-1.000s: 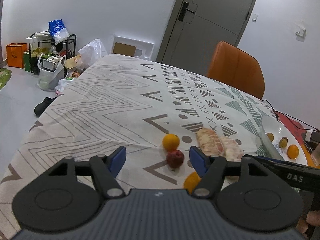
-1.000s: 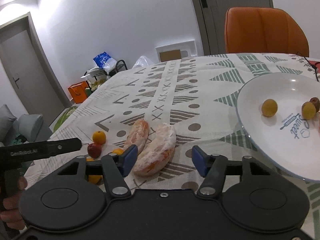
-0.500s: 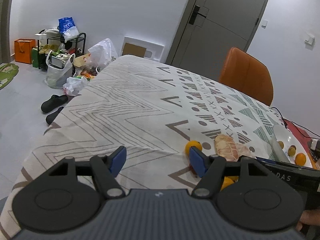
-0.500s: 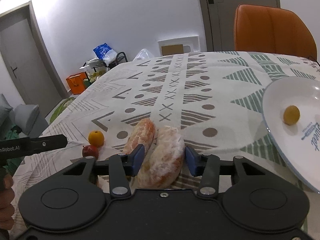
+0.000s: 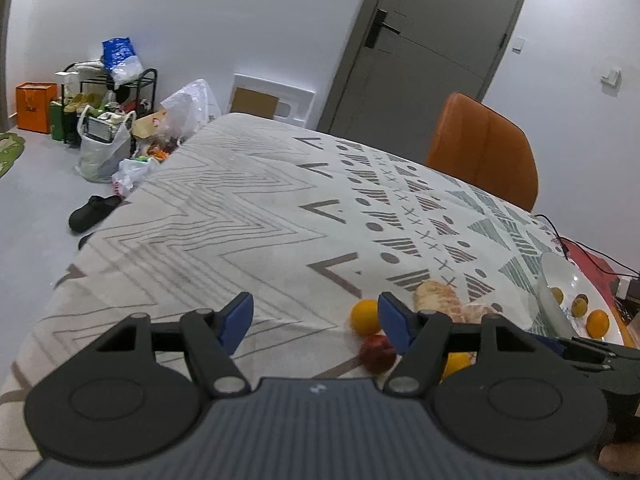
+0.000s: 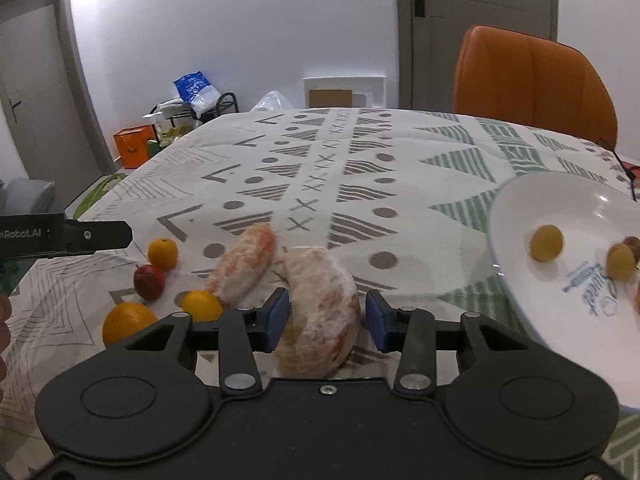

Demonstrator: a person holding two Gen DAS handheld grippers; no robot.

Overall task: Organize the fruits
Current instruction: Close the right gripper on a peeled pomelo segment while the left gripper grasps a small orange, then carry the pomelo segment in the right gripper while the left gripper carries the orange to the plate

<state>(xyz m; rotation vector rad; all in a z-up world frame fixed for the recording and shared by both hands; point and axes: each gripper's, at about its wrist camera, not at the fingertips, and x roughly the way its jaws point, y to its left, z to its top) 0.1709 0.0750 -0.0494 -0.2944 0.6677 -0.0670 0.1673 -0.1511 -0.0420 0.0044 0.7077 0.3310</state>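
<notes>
Two peeled grapefruit pieces lie on the patterned tablecloth. My right gripper (image 6: 324,322) is closed around the nearer, larger piece (image 6: 320,304), its blue pads at the piece's sides. The second piece (image 6: 244,264) lies just left of it. Two oranges (image 6: 162,252) (image 6: 202,305), a third orange (image 6: 126,322) and a red apple (image 6: 149,281) lie further left. A white plate (image 6: 520,216) at the right holds small yellow fruits (image 6: 546,243). My left gripper (image 5: 316,322) is open and empty above the cloth, left of the orange (image 5: 365,317) and apple (image 5: 377,356).
An orange chair (image 6: 532,80) stands behind the table's far side. The plate (image 5: 560,276) with fruit also shows at the right in the left wrist view. Bags, a rack and shoes (image 5: 94,208) lie on the floor left of the table.
My right gripper moved forward onto the nearer grapefruit piece and narrowed its jaws around it. My left gripper drew back and to the left, away from the fruit.
</notes>
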